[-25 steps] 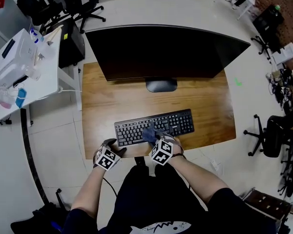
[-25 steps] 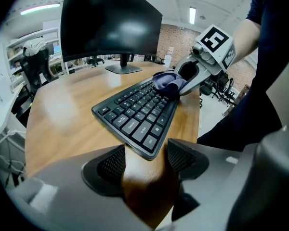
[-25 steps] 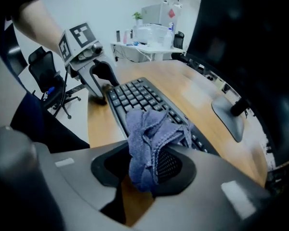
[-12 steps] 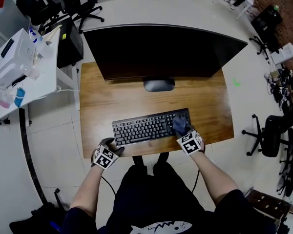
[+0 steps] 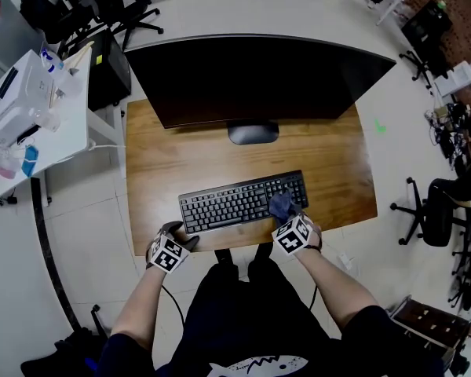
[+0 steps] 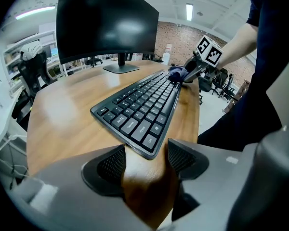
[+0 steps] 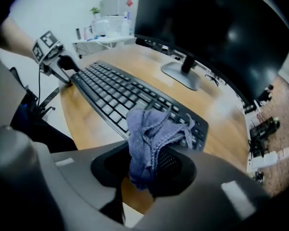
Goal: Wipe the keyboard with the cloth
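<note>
Since a second ago the right gripper (image 5: pixel 286 217) has carried the cloth (image 5: pixel 281 205) from the middle of the keyboard (image 5: pixel 228 203) to its 3 o'clock end. In the last half second it has eased slightly back toward 9 o'clock. The left gripper (image 5: pixel 184 241) has barely shifted from the keyboard's 7 o'clock corner.

The cloth looks soft, light and limp, so it will likely fold rather than push. It is best held as a tight bunch close to the jaws, with the loose part dragged over the keys. The keyboard seems light and may slide on the smooth desk (image 5: pixel 161 171).

Only the right gripper view shows the jaws clamped on a fold of the blue cloth, the rest bunched over the end keys. The left gripper view shows its jaws apart with nothing between them but bare wood, the keyboard corner just ahead. The head view alone shows the whole layout, with the monitor (image 5: pixel 259 77) at 12 o'clock.
</note>
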Demonstrator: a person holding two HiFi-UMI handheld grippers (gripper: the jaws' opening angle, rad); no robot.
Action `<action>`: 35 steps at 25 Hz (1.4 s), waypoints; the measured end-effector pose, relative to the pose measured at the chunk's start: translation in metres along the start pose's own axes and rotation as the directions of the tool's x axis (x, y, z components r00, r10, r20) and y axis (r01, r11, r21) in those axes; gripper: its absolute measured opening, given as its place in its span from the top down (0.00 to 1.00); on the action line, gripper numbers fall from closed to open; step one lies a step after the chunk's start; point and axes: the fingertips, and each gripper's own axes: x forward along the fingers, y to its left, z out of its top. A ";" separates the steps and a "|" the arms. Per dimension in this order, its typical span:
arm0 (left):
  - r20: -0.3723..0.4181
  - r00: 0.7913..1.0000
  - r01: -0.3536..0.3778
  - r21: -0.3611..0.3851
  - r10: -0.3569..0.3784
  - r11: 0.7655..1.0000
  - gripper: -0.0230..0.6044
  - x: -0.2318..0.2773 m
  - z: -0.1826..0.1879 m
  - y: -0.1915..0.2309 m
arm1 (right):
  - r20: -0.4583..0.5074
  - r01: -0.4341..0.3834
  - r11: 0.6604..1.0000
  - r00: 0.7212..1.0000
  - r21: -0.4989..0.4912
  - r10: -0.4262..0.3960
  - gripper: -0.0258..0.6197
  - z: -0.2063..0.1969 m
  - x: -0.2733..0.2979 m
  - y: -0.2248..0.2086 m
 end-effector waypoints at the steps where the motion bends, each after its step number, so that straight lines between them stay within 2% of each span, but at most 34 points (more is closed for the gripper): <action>1: -0.001 1.000 0.000 -0.003 0.000 1.000 0.53 0.000 0.000 0.000 | 0.010 -0.019 0.999 1.000 -0.031 0.019 0.75 0.010 0.001 0.015; 5: -0.005 1.000 0.004 -0.008 -0.004 1.000 0.53 0.000 0.000 0.000 | 0.049 -0.086 0.989 0.995 -0.123 0.092 0.75 0.048 0.005 0.063; 10: -0.015 1.000 -0.003 -0.002 0.003 1.000 0.53 -0.002 0.001 0.002 | 0.074 -0.178 0.944 0.976 -0.278 0.206 0.76 0.082 0.006 0.115; 12: -0.010 1.000 0.000 -0.007 0.000 1.000 0.53 -0.001 0.000 0.001 | 0.092 -0.236 0.932 0.959 -0.275 0.270 0.76 0.091 0.002 0.126; 14: -0.004 1.000 0.004 -0.011 -0.004 1.000 0.53 0.000 0.001 0.000 | 0.138 -0.262 0.942 0.946 -0.209 0.293 0.76 0.097 -0.006 0.117; 16: 0.000 1.000 0.004 -0.014 -0.004 1.000 0.53 0.000 0.002 -0.001 | 0.188 -0.248 0.962 0.946 -0.111 0.265 0.76 0.097 -0.014 0.089; 19: -0.003 1.000 -0.003 -0.012 0.003 1.000 0.54 -0.001 0.002 0.000 | 0.196 -0.164 0.986 0.968 0.013 0.159 0.75 0.079 -0.018 0.018; 22: -0.013 1.000 -0.011 0.003 0.011 1.000 0.54 -0.001 0.004 -0.001 | 0.132 -0.051 0.992 0.991 0.116 0.036 0.76 0.053 -0.017 -0.062; 26: -0.030 0.999 -0.012 0.003 0.012 1.000 0.54 -0.002 0.003 -0.001 | -0.001 0.054 0.987 0.999 0.148 -0.054 0.75 0.023 -0.004 -0.126; 30: -0.037 0.999 -0.011 0.013 0.012 1.000 0.54 0.000 0.003 -0.002 | -0.105 0.070 0.987 0.993 0.142 -0.055 0.75 0.005 0.015 -0.126; 35: -0.022 1.000 -0.021 0.011 0.022 1.000 0.56 -0.002 0.004 0.001 | -0.052 0.021 0.998 0.998 0.064 -0.018 0.76 0.044 0.021 -0.079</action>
